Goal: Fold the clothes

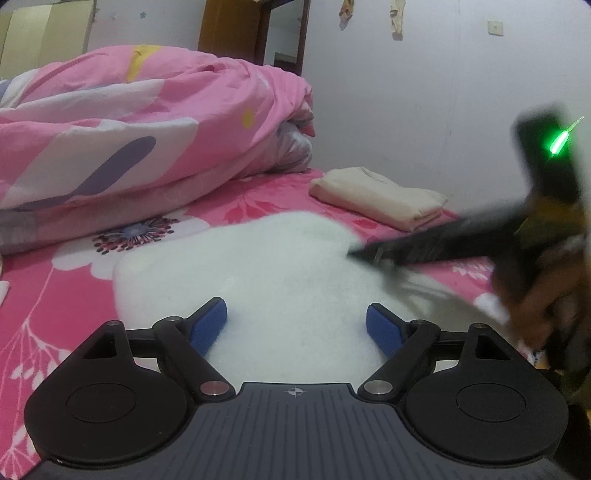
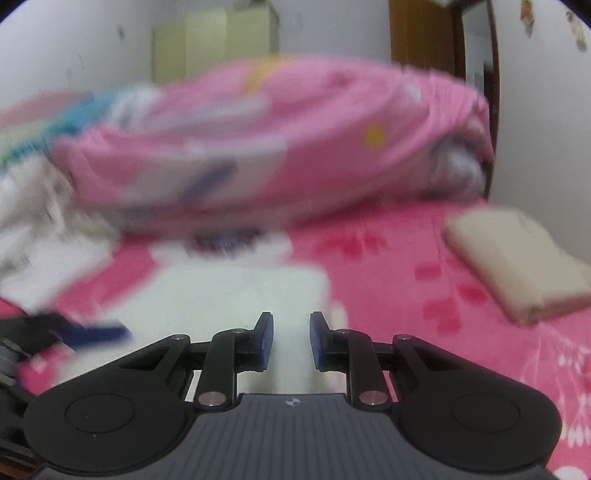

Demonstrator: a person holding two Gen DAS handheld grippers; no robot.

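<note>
Hovering left gripper (image 1: pixel 296 325) over white garment (image 1: pixel 266 266), fingers apart | right gripper (image 2: pixel 291 341) fingers narrowly apart, empty

my right tool (image 2: pixel 291 339) hangs over the white garment (image 2: pixel 236 291) on the pink bed (image 2: pixel 406 295), jaws narrowly apart, holding nothing; a folded beige cloth (image 2: pixel 517 266) lies right.

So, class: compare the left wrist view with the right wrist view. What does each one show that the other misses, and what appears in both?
Only the left wrist view shows the wall switch and the right gripper's body with its green light.

Only the right wrist view shows the pale cabinet and the white clothes pile.

Both show the white garment, folded beige cloth, pink quilt and the left gripper.
</note>
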